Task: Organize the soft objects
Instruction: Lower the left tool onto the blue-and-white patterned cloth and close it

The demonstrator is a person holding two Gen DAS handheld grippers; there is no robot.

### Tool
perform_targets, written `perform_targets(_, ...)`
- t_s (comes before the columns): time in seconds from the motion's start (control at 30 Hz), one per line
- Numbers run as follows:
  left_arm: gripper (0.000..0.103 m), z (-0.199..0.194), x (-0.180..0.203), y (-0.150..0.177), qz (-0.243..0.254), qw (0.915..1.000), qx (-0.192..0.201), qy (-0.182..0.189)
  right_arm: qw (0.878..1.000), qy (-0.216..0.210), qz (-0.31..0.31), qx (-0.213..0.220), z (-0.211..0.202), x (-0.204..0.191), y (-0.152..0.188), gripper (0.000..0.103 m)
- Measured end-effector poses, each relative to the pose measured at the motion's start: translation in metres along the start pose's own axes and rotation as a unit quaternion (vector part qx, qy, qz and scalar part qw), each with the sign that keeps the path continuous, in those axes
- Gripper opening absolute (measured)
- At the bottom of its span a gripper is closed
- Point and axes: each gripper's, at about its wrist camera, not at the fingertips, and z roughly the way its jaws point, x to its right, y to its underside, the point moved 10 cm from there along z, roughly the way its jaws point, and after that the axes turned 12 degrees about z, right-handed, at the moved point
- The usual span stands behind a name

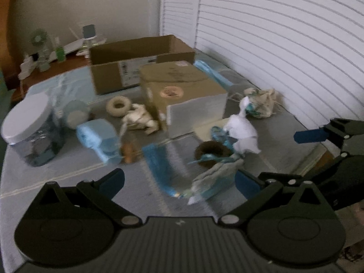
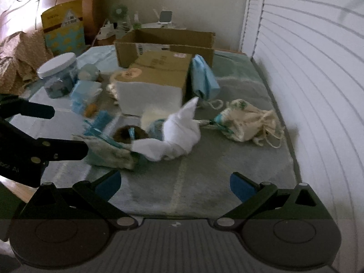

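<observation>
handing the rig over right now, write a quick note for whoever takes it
Left gripper: open, empty, hovering over the mat near the grey-blue cloth.
Right gripper: open, empty, above bare mat.
Soft things all loose on the mat: white cloth, cream drawstring bag, brown scrunchie, blue roll.
The open cardboard box stands at the back; its inside is not visible.
Done: nothing visibly sorted. Left: seemingly everything.

A white cloth (image 2: 179,134) lies on a grey-green blanket (image 2: 204,182), right of a brown scrunchie (image 2: 124,134) with a blue ribbon; right of the cloth, a cream pouch (image 2: 248,122) printed in teal; behind the cloth, brown boxes (image 2: 163,43).
</observation>
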Motion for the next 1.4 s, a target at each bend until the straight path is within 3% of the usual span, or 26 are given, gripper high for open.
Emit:
perform_targets(0.33,0.097,0.018,0.015,0.007,0.005,0.9996,-0.01,0.027,1.0,0.01,0.01,-0.012,0.018,0.019,0.011,0.103)
perform_targets(0.53,0.069,0.014,0.024,0.005,0.026,0.9992,0.0,0.03,1.0,0.015,0.003,-0.001,0.02,0.02,0.011,0.103)
perform_targets(0.8,0.069,0.017,0.015,0.01,0.019,0.9996,-0.009,0.018,1.0,0.015,0.007,0.007,0.02,0.02,0.011,0.103)
perform_targets(1.03,0.071,0.013,-0.025,0.022,-0.005,0.9993,-0.02,-0.032,1.0,0.016,0.007,0.01,0.02,0.021,0.012,0.103)
perform_targets(1.13,0.072,0.004,-0.024,0.021,-0.02,0.9997,-0.011,-0.011,1.0,0.018,0.009,0.016,0.019,0.02,0.012,0.103)
perform_targets(1.27,0.084,-0.011,0.0,0.01,-0.003,0.9998,0.015,0.009,1.0,0.018,0.01,0.021,0.019,0.02,0.012,0.103)
perform_targets(1.4,0.084,-0.001,0.021,0.006,0.004,1.0,-0.004,0.006,1.0,0.015,0.007,0.025,0.018,0.021,0.013,0.103)
